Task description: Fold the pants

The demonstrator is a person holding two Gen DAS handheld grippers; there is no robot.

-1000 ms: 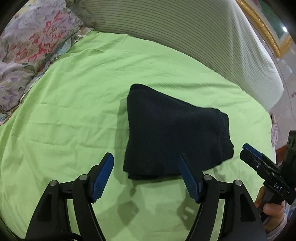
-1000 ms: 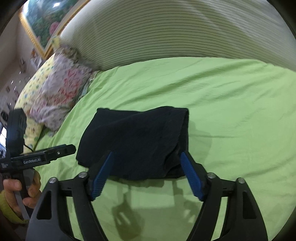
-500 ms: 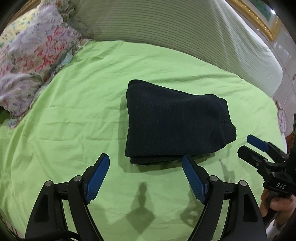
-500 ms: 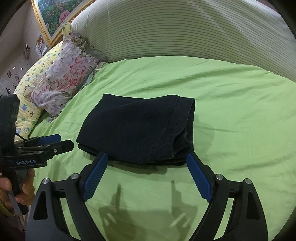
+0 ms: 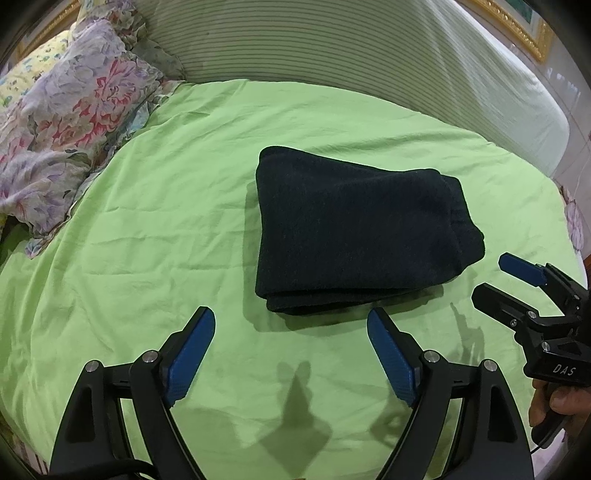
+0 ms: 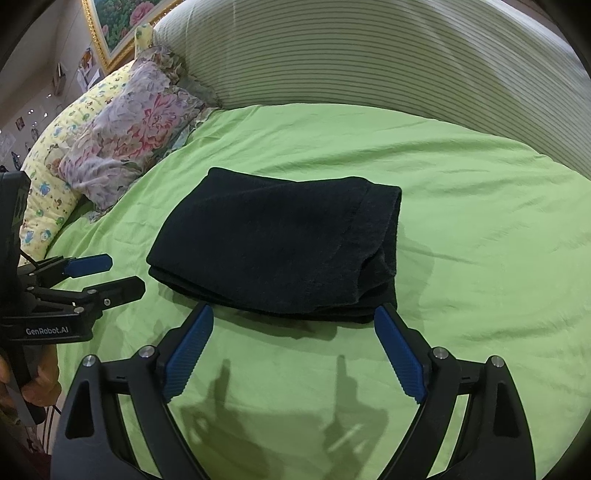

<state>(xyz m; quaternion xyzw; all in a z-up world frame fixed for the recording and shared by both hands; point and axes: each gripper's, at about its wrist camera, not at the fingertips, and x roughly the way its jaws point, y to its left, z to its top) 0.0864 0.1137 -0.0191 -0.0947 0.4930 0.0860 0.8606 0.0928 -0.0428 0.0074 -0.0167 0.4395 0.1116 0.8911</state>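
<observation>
The dark navy pants [image 5: 354, 232] lie folded into a compact rectangle on the green bed sheet [image 5: 166, 229]; they also show in the right wrist view [image 6: 280, 243]. My left gripper [image 5: 291, 325] is open and empty, just short of the bundle's near edge. My right gripper [image 6: 293, 325] is open and empty, its fingertips close to the near edge. The right gripper also shows at the right in the left wrist view [image 5: 495, 277]. The left gripper shows at the left in the right wrist view [image 6: 122, 275].
A floral pillow [image 5: 62, 122] lies at the far left, with a yellow patterned pillow [image 6: 55, 166] behind it. A striped padded headboard [image 5: 332, 55] curves along the back. A gilt-framed picture [image 6: 118, 22] hangs on the wall.
Both grippers have pulled back from the folded pants, which now lie farther ahead of the fingertips. The pants have not moved.
</observation>
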